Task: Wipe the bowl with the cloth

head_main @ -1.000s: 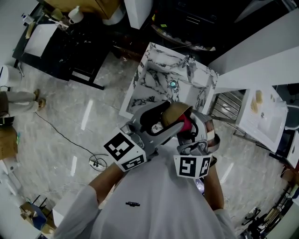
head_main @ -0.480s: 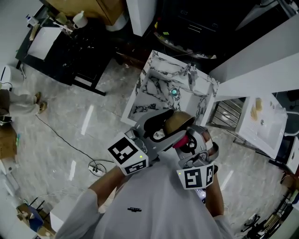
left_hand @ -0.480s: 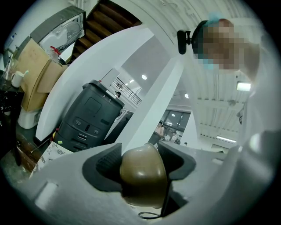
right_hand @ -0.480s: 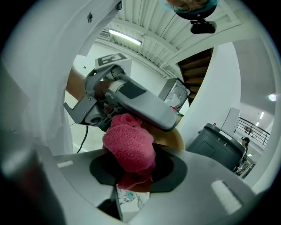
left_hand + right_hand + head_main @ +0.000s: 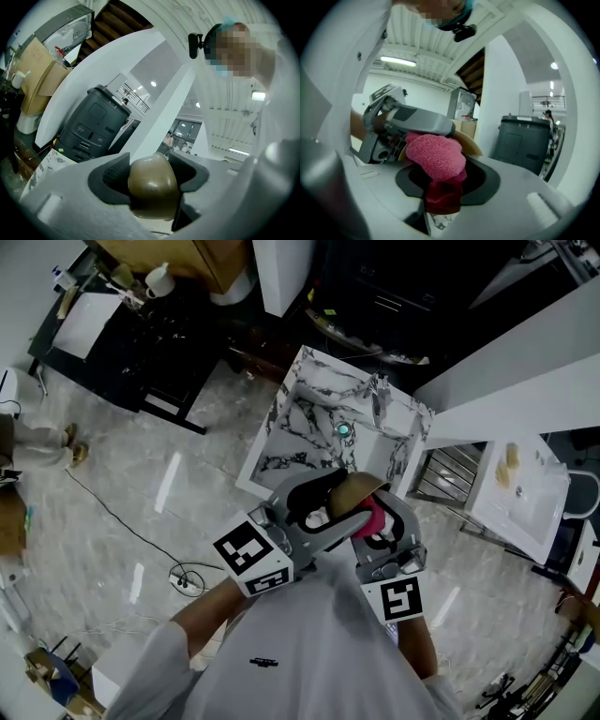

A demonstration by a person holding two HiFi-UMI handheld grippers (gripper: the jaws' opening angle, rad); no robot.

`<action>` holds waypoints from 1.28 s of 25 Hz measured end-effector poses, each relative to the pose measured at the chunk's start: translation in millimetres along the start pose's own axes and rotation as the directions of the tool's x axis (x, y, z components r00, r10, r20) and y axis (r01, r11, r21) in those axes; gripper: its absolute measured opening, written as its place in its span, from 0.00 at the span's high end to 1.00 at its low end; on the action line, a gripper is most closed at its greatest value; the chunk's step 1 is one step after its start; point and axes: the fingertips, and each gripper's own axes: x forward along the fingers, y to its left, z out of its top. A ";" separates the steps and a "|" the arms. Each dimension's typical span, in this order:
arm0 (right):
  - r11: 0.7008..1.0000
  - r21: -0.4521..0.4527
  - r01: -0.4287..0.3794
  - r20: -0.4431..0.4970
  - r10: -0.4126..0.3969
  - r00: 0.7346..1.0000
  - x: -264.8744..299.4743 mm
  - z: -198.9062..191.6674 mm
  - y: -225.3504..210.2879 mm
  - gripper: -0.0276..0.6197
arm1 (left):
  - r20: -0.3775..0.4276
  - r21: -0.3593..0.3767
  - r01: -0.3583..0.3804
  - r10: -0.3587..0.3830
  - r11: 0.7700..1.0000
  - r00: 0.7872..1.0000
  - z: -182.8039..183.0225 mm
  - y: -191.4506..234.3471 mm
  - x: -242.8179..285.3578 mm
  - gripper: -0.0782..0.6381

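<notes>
Cloth [image 5: 436, 157], nubby pink, against glossy bowl [image 5: 152, 187]

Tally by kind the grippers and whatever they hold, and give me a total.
grippers: 2, the left gripper and the right gripper
brown bowl: 1, clamped in the left gripper
pink cloth: 1, clamped in the right gripper
total: 4

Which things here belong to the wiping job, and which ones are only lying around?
For the job:
bowl in left gripper
pink cloth in right gripper

Only lying around:
marble sink
faucet
power strip on the floor
black table
</notes>
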 end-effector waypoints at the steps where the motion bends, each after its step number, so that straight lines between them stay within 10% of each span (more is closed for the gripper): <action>1: 0.998 0.058 0.019 0.031 -0.021 0.999 0.5 2.8 -3.8 0.73 | 0.001 -0.004 -0.002 0.002 1.000 1.000 -1.2 0.3 0.5 0.52; 13: 0.957 0.252 0.140 0.030 -0.153 0.988 -12.9 -7.5 -37.6 0.73 | 0.027 0.027 -0.017 0.016 0.999 0.999 -3.1 -9.5 6.3 0.52; 32: 0.885 0.295 0.361 0.005 -0.379 0.925 -34.0 -12.2 -102.3 0.73 | 0.021 0.105 -0.063 0.061 0.993 0.998 8.6 16.0 -0.2 0.52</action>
